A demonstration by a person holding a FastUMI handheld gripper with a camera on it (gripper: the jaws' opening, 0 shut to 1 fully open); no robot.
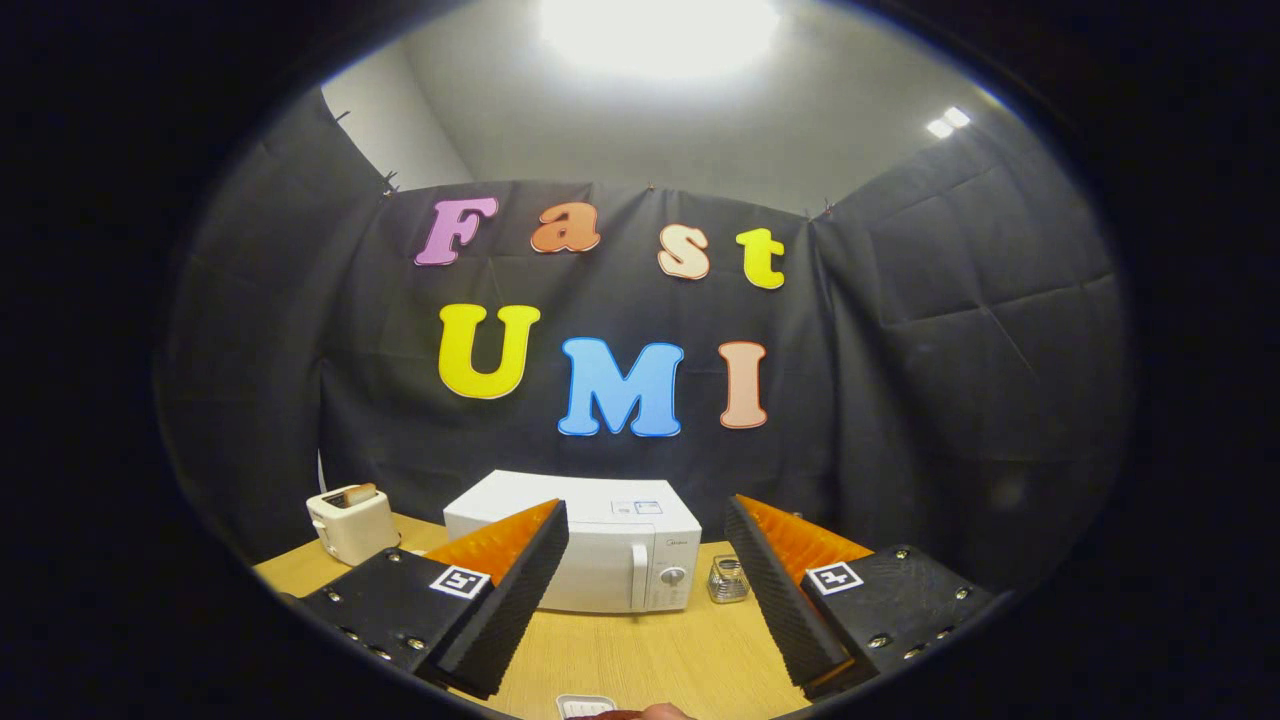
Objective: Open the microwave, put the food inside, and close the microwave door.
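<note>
The hand-held gripper [646, 590] stands wide with nothing between its ridged, wedge-shaped fingers, above a wood-grain counter [660, 650] where the boxy white microwave [590, 545], door shut, sits at lower centre, flanked by a toaster [352, 522] at left and a small glass jar [728, 580] at right.

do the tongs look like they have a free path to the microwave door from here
Probably yes: the tongs are open, bare table lies ahead, and the closed microwave faces them. The jar stands beside it.
</note>
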